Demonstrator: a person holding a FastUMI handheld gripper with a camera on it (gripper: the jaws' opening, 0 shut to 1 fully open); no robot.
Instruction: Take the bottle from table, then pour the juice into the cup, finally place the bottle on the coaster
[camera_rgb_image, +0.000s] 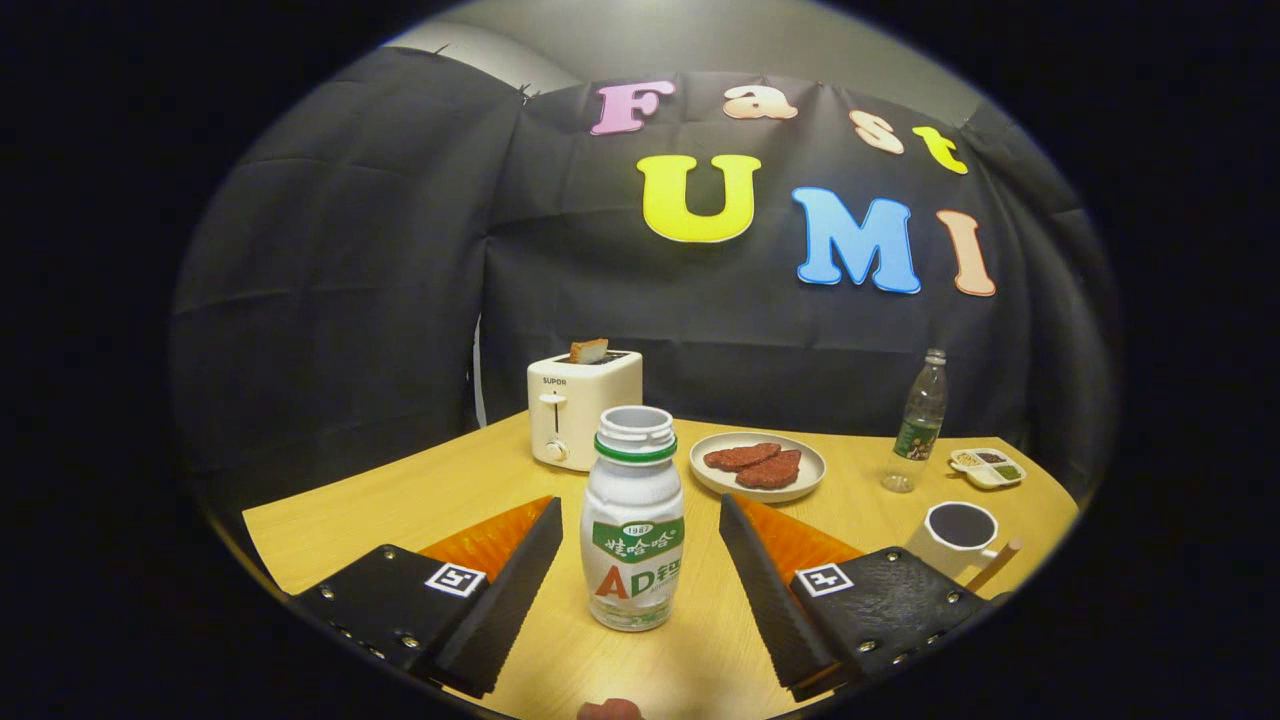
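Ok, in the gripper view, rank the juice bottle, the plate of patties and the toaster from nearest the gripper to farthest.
From the open gripper:
1. Juice bottle, upright between the fingers, untouched.
2. Plate of patties, beyond the bottle, slightly right.
3. Toaster, about as far back, left; too close to call against the plate.

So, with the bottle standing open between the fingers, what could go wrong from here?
1. The bottle has no cap, so a lopsided squeeze by the open tool could tip it and spill juice.
2. The cup stands off to the side, beyond one finger, so juice may slosh out on the way there.
3. The plate of food sits just behind the bottle; pushing too far forward could knock the bottle into it.
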